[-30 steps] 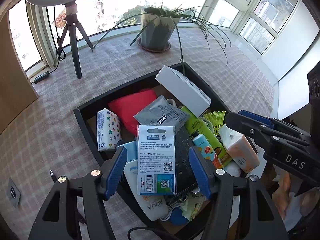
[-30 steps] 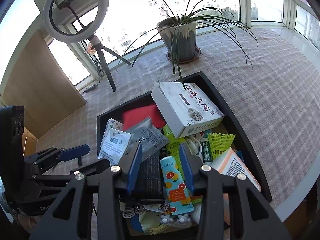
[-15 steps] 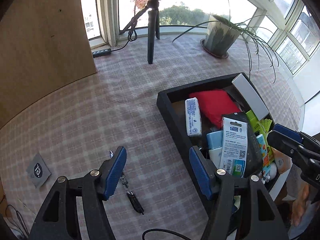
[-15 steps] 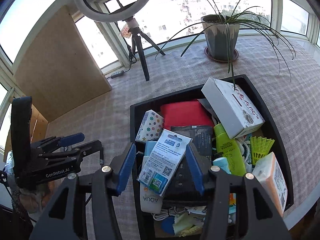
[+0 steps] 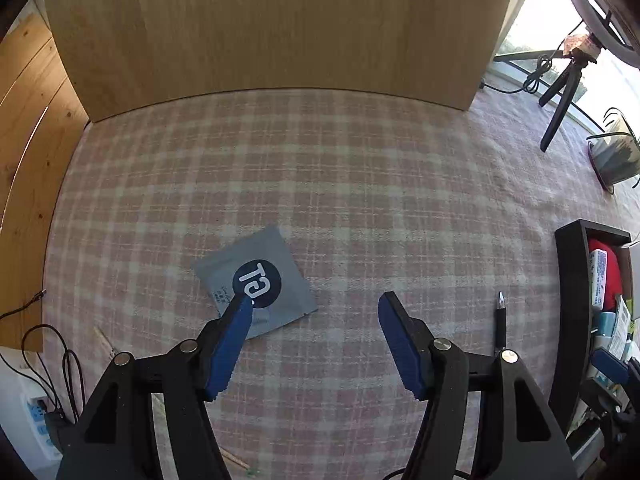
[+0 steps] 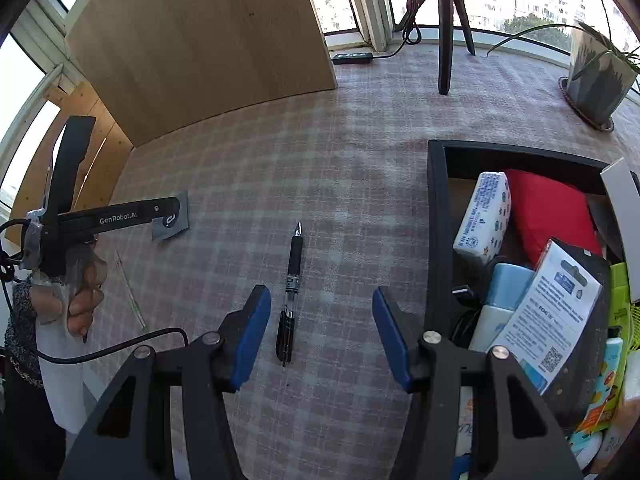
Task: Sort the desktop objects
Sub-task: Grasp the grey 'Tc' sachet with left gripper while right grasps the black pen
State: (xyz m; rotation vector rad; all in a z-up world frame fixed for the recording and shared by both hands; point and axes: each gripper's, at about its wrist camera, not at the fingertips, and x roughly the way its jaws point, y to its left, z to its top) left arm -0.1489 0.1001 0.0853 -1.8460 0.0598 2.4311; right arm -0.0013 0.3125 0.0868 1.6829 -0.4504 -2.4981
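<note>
Right wrist view, black tray (image 6: 436,216) contents, left-wrist view, grey sachet (image 5: 256,282)

The left claw (image 5: 316,312) is held wide apart, nothing gripped between its blue-padded fingers (image 5: 230,344), and is pointed forward and down. From the right wrist view, this left claw (image 6: 170,210) is seen at the far left, its black body clasped by the person's left hand (image 6: 78,292), fingers curled around the handle. The right claw (image 6: 320,320) is likewise spread open and empty, its blue pads (image 6: 390,338) angled downward.
</note>
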